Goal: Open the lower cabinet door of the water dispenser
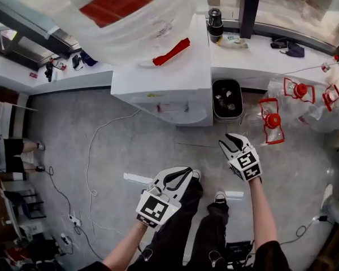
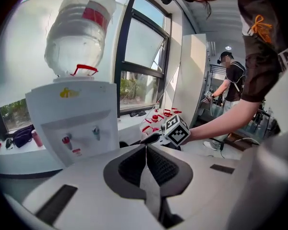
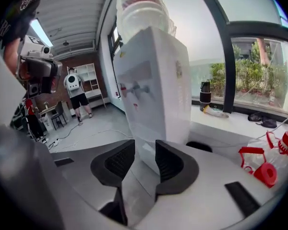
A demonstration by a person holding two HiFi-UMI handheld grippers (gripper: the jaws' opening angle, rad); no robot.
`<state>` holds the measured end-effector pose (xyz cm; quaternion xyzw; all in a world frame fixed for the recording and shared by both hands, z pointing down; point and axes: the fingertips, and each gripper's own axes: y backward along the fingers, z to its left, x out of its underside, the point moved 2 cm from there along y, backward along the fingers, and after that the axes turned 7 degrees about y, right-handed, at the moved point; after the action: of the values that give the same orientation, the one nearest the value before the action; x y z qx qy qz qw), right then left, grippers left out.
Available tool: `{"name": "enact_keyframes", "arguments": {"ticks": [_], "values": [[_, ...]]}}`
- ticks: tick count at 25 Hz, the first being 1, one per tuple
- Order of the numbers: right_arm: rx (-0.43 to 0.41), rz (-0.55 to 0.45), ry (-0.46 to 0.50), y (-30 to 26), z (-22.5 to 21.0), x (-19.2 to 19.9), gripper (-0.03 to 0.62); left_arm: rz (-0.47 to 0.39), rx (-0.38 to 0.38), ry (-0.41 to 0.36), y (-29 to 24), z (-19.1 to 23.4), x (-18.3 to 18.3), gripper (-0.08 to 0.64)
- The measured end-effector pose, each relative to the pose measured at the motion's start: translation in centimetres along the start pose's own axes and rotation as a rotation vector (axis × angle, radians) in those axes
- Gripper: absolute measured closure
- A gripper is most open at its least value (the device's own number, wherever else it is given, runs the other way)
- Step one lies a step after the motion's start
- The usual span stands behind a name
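Seen from above in the head view, the water dispenser (image 1: 169,89) keeps its lower cabinet door out of sight. In the left gripper view, the left gripper (image 2: 146,147) covers everything below the taps (image 2: 66,140). In the right gripper view, the right gripper (image 3: 144,152) hides the dispenser's foot. The bottle (image 1: 118,10) is cut off by the head view's edge. The red label (image 2: 77,152) is too small to read.

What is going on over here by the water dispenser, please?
A person stands facing the white water dispenser with a claw in each hand. The left claw is shut and empty. The right claw is open and empty, pointing at the dispenser's lower body. Neither touches the dispenser yet.
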<state>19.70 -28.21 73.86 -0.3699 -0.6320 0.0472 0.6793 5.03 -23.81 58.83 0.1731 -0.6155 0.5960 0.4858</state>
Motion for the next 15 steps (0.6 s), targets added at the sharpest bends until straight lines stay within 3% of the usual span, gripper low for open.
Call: {"name": "enact_keyframes", "arguments": {"ticks": [7,15], "values": [[0.02,0.018,0.008,-10.6,-3.6,6.9,0.425,0.031,0.015,-0.021,-7.0,4.9,5.6,0.54],[0.025,0.067,0.042,-18.7,-6.2,10.9,0.362,0.028,0.006,-0.012,-11.8,8.9,8.5,0.54]]}}
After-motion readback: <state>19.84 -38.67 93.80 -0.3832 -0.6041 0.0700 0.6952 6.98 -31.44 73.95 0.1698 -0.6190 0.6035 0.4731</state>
